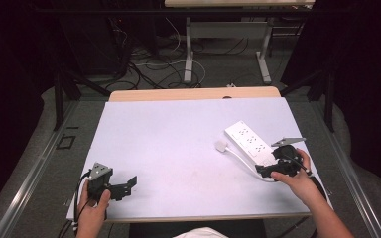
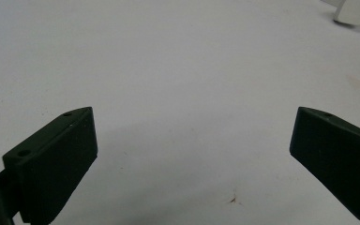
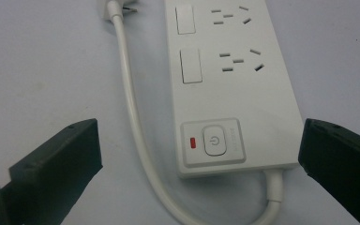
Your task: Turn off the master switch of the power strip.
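At the left of the high view, the left tongs (image 1: 121, 187) are held by the left hand (image 1: 93, 206) near the front edge of the worktop (image 1: 178, 148). Their jaws are seen wide apart in the left gripper view, with only bare surface between them. The worktop is covered with a pale white sheet, on which a small brown mark (image 2: 234, 200) is seen; a strip of light wood (image 1: 193, 93) is visible along its far edge. Behind it, a grey floor with many dark and white cables (image 1: 144, 64) is seen, together with the metal legs of another table (image 1: 225, 44); the sides of the room are dark.

Toward the right, a white power strip (image 1: 248, 141) lies flat on the sheet, and its cord (image 1: 243, 161) curves to a plug (image 1: 222, 146) just beside it. The right tongs (image 1: 270, 168), held by the right hand (image 1: 297, 181), are at the near end of the strip. In the right gripper view the jaws stand apart on both sides of that end, where a power button (image 3: 215, 139) and a red light (image 3: 193, 142) are seen.
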The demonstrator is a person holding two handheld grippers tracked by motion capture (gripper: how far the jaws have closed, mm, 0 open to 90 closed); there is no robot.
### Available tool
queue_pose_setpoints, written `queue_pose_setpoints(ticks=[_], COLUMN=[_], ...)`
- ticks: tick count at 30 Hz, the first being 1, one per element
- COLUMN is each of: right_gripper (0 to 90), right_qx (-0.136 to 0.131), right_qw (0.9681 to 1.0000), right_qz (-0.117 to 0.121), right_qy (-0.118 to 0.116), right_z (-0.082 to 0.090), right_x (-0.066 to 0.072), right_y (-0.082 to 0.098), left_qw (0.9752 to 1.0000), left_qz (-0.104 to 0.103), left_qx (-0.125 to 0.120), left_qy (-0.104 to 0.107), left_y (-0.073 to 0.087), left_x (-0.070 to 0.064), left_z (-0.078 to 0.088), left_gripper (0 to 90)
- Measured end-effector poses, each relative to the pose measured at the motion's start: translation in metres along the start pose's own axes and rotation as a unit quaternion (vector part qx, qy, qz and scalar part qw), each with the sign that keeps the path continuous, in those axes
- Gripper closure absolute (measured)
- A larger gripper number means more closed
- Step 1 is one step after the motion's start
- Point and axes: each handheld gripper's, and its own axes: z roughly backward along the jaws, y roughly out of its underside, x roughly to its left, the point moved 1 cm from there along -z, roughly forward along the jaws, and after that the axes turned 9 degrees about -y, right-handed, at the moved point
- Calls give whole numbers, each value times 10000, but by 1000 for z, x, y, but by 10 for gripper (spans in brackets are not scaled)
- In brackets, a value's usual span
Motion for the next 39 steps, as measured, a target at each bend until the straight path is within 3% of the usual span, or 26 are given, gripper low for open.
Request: queue_pose_setpoints(ticks=[16,27,39], right_gripper=[0,0,0], right_qx=[-131,-383,-786], right_qw=[9999,9991,9963], right_qz=[49,88,-152], right_qy=[67,172,303], right_z=[12,26,39], right_x=[2,3,-1], right_y=[6,24,45], left_qw=[10000,10000,10000], left_qz=[11,33,25], left_qx=[-20,-24,-31], left_qy=[-4,-2,2], left_y=[0,0,0], left_x=[0,0,-1], left_z=[0,1,1], left_gripper=[13,13,13])
